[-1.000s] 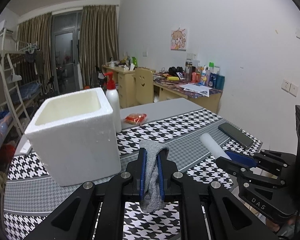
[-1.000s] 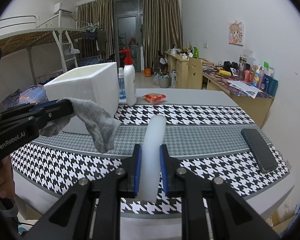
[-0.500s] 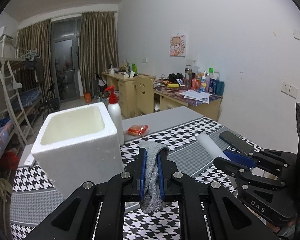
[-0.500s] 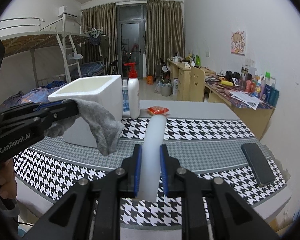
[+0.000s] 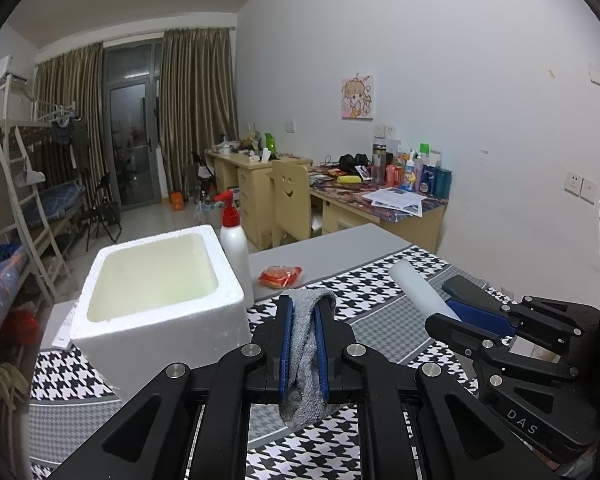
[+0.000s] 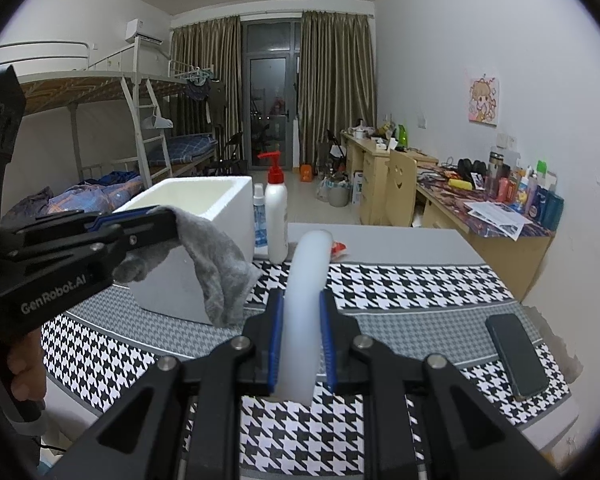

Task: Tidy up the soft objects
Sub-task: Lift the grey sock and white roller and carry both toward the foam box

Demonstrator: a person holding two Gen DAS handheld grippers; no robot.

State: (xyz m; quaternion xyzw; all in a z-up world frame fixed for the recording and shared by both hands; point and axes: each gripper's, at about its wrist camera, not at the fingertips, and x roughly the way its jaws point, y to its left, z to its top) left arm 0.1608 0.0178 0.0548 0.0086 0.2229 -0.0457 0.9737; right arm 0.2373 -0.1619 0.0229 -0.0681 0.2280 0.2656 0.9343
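Note:
My left gripper (image 5: 303,312) is shut on a grey cloth (image 5: 305,344), which hangs limp from its blue pads above the table. In the right wrist view the same cloth (image 6: 216,264) droops from the left gripper (image 6: 172,220) in front of the white foam box (image 6: 204,216). My right gripper (image 6: 300,304) is shut on a white foam tube (image 6: 306,280) that sticks up and forward between its pads. In the left wrist view that tube (image 5: 414,286) and the right gripper (image 5: 464,312) sit at the right. The open foam box (image 5: 156,280) stands to the left of both, its inside bare.
A white pump bottle with a red top (image 6: 276,220) and a small spray bottle (image 6: 260,220) stand behind the box. A red snack packet (image 5: 280,274) lies beyond the cloth. A dark phone (image 6: 516,354) lies at the right of the houndstooth-covered table (image 6: 400,284).
Both grippers have risen with their loads still held; the box and table sit lower in both views and more of the box's inside shows.

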